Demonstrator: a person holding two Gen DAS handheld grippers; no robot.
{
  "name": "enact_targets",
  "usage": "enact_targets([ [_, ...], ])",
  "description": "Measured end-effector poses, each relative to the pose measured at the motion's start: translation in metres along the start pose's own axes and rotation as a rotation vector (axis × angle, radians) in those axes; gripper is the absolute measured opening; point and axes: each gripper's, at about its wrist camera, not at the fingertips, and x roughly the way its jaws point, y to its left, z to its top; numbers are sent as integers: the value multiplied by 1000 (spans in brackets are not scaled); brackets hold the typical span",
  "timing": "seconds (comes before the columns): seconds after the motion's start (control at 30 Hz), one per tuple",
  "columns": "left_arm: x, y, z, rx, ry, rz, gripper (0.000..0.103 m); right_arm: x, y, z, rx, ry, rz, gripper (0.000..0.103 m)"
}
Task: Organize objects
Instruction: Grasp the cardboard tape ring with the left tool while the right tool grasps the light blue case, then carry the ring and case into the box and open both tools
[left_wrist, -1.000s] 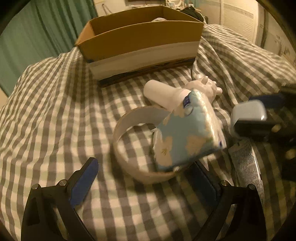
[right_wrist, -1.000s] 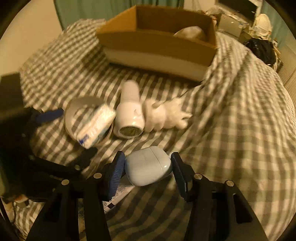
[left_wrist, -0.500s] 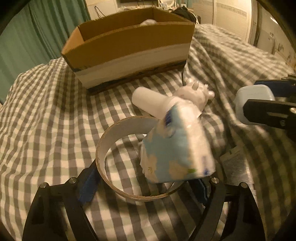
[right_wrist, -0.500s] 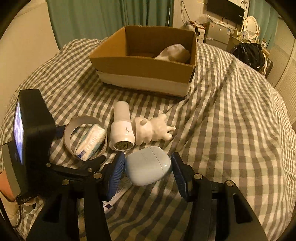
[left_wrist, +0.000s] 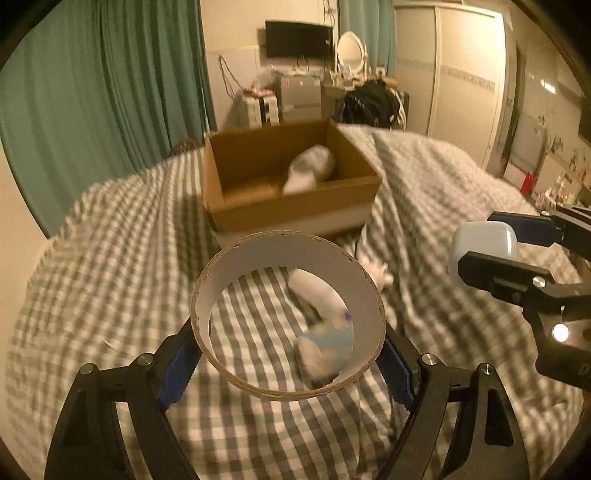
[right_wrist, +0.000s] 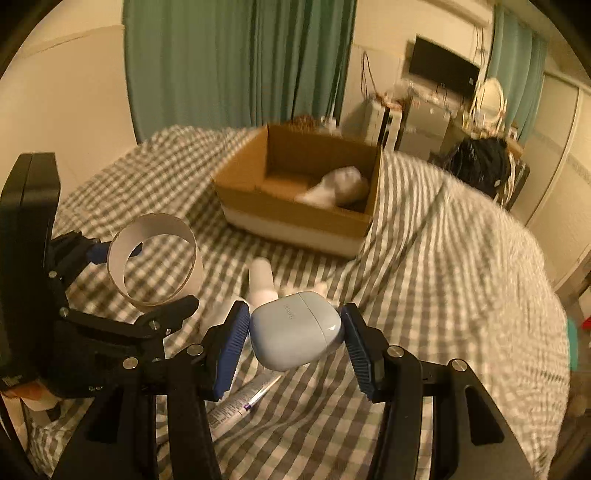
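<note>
My left gripper (left_wrist: 288, 362) is shut on a white cardboard ring (left_wrist: 284, 254) and holds it in the air above the checked bedspread; it also shows in the right wrist view (right_wrist: 155, 236). My right gripper (right_wrist: 291, 332) is shut on a pale blue earbud case (right_wrist: 293, 334), also lifted, seen at the right of the left wrist view (left_wrist: 484, 245). An open cardboard box (left_wrist: 291, 210) stands further back on the bed with a white object (left_wrist: 310, 171) inside. A blue tissue pack (left_wrist: 325, 347) and a white cylinder (right_wrist: 260, 277) lie on the bed below.
A small tube (right_wrist: 240, 402) lies on the bedspread under the right gripper. A white figurine (left_wrist: 376, 269) lies near the cylinder. Green curtains (right_wrist: 236, 62) hang behind the bed. A cluttered dresser with a TV (left_wrist: 299, 38) stands at the back.
Both grippers have risen from the bed. The left gripper closed on the ring and lifted it; the tissue pack stayed on the bed. The right gripper carried the case upward.
</note>
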Motion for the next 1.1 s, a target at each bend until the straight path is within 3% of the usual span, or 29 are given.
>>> enact_targets([
  [0.27,-50,20,52,-27,-133,38,87,-48,7,44,-48,-141,-39,52],
  [0.47,-54,35,93,-62,-185,51,87,-65,2,88,-71,-235,-47,52],
  [0.8,-5,57,168,-93,-224,58,87,-24,-30,163,-63,-272,-39,52],
  [1.1,70,63,204,-80,-188,76,87,45,-57,213,-23,-255,-12,52],
])
